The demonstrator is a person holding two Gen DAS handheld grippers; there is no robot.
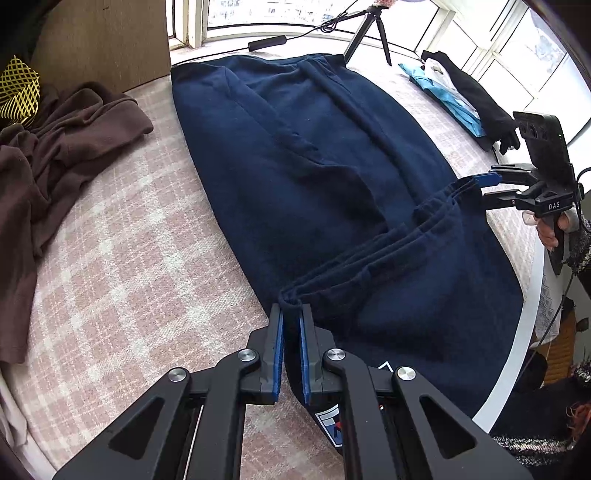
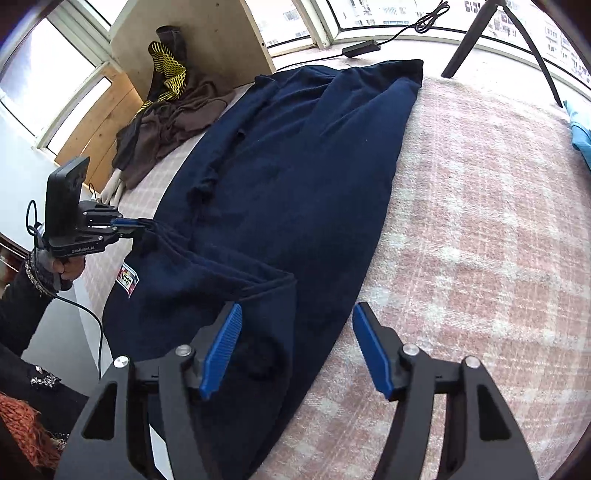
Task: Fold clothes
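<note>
A large navy garment [image 1: 295, 147] lies spread along the pink plaid bed cover [image 1: 129, 258]. Its near edge is folded up into a ridge. My left gripper [image 1: 290, 308] is shut on one end of that ridge, with cloth between the blue pads. In the right wrist view the same left gripper [image 2: 129, 223] pinches the navy garment [image 2: 314, 166] just above a sewn label [image 2: 127, 280]. My right gripper [image 2: 297, 308] is open, pads wide apart, just short of the folded corner. From the left wrist view the right gripper [image 1: 485, 186] sits at the ridge's other end.
A crumpled brown garment [image 1: 55, 166] and a yellow net item [image 1: 18, 88] lie at the left by a wooden board [image 1: 103, 37]. A tripod [image 1: 369, 33], a power adapter [image 1: 266, 42], light blue cloth [image 1: 443, 92] and black cloth [image 1: 476, 99] sit by the windows. The bed's white edge [image 1: 517, 350] runs along the right.
</note>
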